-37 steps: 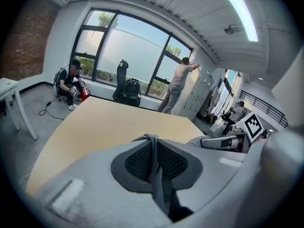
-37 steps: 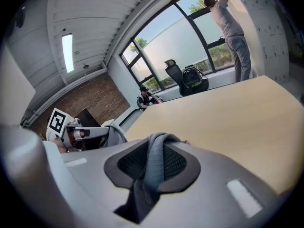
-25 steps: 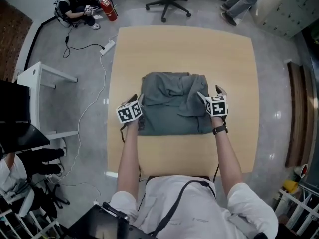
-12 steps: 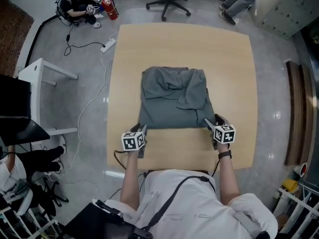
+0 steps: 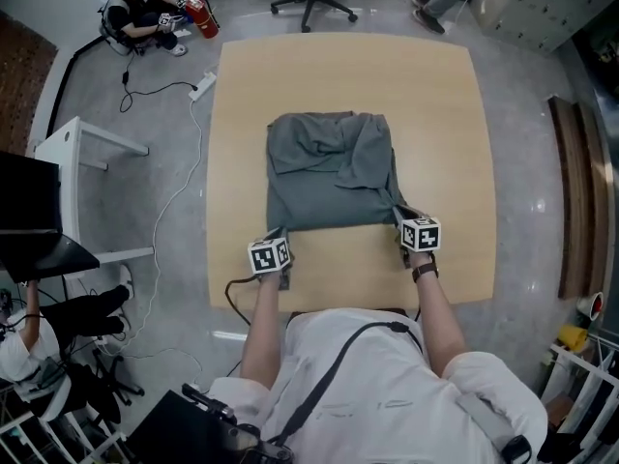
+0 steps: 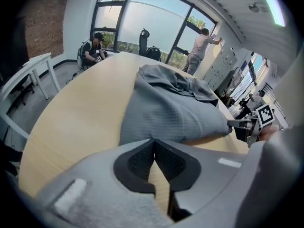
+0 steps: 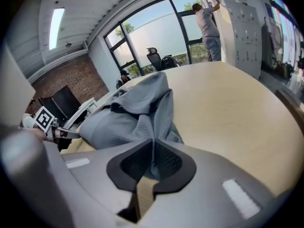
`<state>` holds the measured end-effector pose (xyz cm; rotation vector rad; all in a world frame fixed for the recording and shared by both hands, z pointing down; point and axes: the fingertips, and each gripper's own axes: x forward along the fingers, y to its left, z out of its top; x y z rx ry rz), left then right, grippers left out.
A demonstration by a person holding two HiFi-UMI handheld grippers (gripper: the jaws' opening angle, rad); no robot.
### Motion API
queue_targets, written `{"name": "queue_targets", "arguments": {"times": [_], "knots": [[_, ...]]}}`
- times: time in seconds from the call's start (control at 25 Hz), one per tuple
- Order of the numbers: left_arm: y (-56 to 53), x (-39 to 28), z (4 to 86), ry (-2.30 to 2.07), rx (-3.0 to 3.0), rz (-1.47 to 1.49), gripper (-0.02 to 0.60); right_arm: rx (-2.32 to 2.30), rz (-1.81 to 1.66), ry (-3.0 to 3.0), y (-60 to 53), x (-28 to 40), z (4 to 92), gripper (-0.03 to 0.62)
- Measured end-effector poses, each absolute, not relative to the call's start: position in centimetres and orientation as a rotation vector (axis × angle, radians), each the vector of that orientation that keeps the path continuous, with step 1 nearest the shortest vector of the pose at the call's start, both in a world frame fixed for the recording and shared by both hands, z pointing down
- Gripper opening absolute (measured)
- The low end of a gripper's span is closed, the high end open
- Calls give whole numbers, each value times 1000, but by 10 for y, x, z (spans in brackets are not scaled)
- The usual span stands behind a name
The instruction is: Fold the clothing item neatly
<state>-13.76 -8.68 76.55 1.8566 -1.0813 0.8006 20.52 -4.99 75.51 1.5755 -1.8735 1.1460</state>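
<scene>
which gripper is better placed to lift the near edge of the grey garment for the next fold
Right, narrowly. The right gripper has just closed with cloth of the grey garment pinched between its pads; the left gripper has just closed at the hem with no cloth clearly caught.

The clothing item (image 5: 329, 177) is showing a uniform slate grey with a fine ribbed weave, while the table (image 5: 445, 114) is presenting a pale beige wood tone. The left gripper (image 5: 281, 232) and right gripper (image 5: 399, 211) are each displaying light grey bodies, black dimpled pads (image 6: 140, 160) and white cubes (image 5: 269, 256) bearing black square markers. The floor (image 5: 155, 114) is reading mottled grey, the fire extinguisher (image 5: 205, 19) red, and the person's shirt (image 5: 387, 375) white.
</scene>
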Motion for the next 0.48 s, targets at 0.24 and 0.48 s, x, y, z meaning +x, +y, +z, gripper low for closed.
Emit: {"name": "queue_targets", "arguments": {"times": [0.24, 0.48], "knots": [[-77, -183, 740, -1215, 1866, 766, 0, 1549, 1163, -1987, -26, 221, 738, 8], [-47, -233, 740, -1232, 1827, 784, 2, 1559, 1202, -2023, -6, 219, 736, 8]]}}
